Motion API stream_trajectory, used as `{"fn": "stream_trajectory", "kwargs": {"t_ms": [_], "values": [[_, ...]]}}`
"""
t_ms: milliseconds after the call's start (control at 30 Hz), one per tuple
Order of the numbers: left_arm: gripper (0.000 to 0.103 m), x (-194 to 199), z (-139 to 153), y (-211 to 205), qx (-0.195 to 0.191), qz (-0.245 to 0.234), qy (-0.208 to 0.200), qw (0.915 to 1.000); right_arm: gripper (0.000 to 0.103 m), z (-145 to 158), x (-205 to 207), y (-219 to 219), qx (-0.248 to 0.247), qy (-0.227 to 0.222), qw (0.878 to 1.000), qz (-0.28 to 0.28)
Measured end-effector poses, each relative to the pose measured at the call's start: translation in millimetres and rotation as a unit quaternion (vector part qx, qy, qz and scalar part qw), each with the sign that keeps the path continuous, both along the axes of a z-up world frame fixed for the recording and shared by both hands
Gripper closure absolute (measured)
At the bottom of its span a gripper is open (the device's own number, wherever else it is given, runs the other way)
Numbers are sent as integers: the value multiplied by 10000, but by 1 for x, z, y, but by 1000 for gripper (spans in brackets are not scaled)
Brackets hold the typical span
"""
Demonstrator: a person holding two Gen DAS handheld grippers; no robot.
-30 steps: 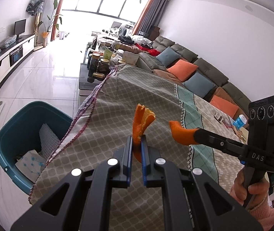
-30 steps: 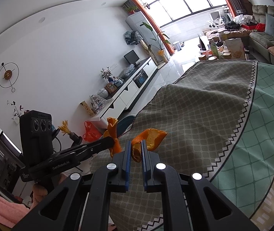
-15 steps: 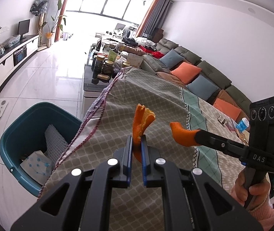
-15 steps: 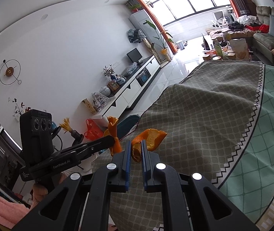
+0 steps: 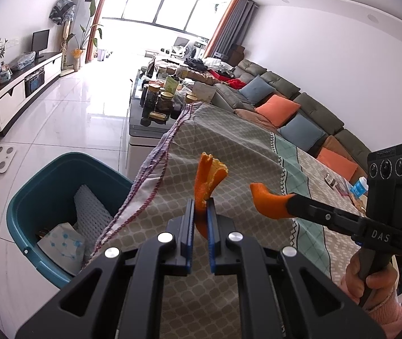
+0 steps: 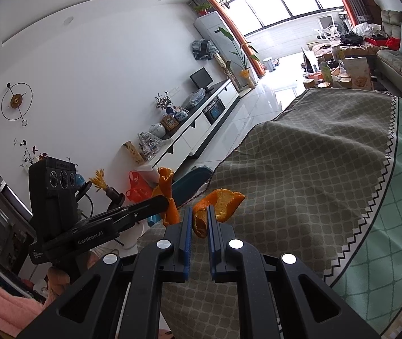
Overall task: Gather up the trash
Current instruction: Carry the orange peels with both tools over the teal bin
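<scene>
The teal plastic bin (image 5: 34,197) stands on the white tiled floor (image 5: 68,124) at the near left, just beside the hanging edge of the grey-and-green patterned tablecloth (image 5: 229,152) that covers the table. Inside the bin lie a white foam mesh sleeve (image 5: 90,212), leaning against the right wall, and a crumpled white tissue with blue dots (image 5: 59,244) at the near side; a small dark item beneath them cannot be identified. The left claw (image 5: 200,214) is closed on a curled strip of orange peel (image 5: 208,180), which stands upright above the fingertips, over the tablecloth and to the right of the bin. The right claw (image 6: 200,220) is closed on a second, cupped piece of orange peel (image 6: 222,200), held above the near left part of the tablecloth. In the left wrist view the right claw enters from the right, with a hand (image 5: 370,279) around its handle. In the right wrist view only the rim of the bin shows, beyond the left claw's peel. Compared with the earlier frames, both claws remain clamped on their peels, and the bin occupies slightly more of the left wrist view, with more of its right wall and contents exposed beside the cloth edge.
</scene>
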State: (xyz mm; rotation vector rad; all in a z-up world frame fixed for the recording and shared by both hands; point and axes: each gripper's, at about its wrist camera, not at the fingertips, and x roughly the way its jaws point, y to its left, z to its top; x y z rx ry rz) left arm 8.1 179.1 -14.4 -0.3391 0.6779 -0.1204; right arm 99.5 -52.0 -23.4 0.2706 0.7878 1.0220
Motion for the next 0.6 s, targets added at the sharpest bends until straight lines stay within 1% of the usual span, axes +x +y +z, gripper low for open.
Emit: {"fn": "stream_trajectory", "kwargs": {"t_ms": [600], "values": [[94, -3, 1, 13, 64, 199, -14, 9998, 93, 3, -1, 17, -39, -63, 9999, 147]]}}
